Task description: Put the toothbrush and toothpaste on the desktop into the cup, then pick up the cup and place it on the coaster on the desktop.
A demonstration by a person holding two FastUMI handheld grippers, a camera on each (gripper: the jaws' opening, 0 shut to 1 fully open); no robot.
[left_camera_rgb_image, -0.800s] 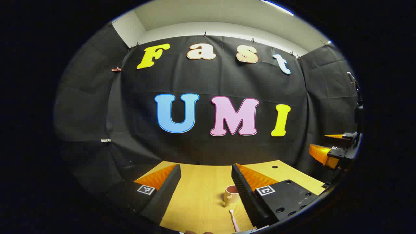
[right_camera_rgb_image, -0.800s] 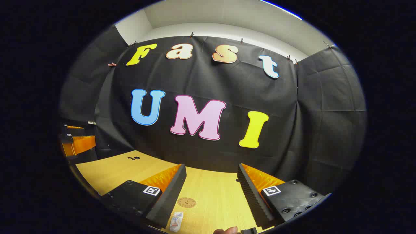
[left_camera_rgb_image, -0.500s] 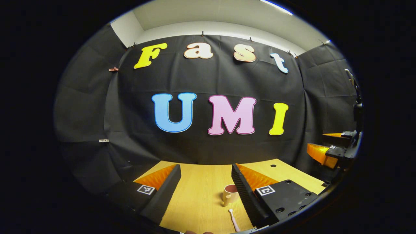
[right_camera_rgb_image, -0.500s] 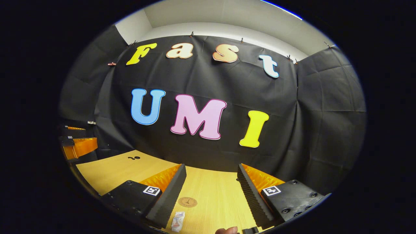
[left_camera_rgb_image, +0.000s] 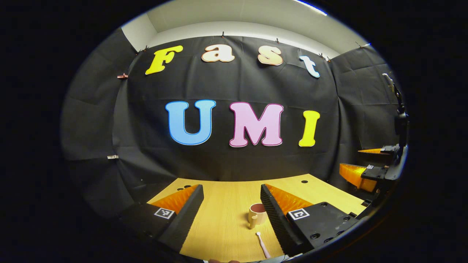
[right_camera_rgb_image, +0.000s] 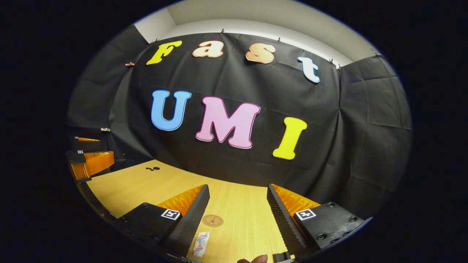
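On the pale wooden worktop [left_camera_rgb_image: 223, 219], both the left gripper [left_camera_rgb_image: 231, 215] and right gripper [right_camera_rgb_image: 237, 215] hover with fingers spread wide, grasping nothing. A tan ceramic cup [left_camera_rgb_image: 257, 214] stands upright, a pink toothbrush [left_camera_rgb_image: 263, 245] lying just before it. In the right gripper view, a round brown coaster [right_camera_rgb_image: 212, 220] lies just beyond a small white toothpaste tube [right_camera_rgb_image: 201, 244].

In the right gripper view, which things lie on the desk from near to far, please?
Toothpaste → coaster → the desk's small holes at far left.

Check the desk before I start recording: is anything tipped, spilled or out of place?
Nothing stands out. The tan cup stands upright, the pink toothbrush and white toothpaste tube lie flat, the round wooden coaster sits bare.
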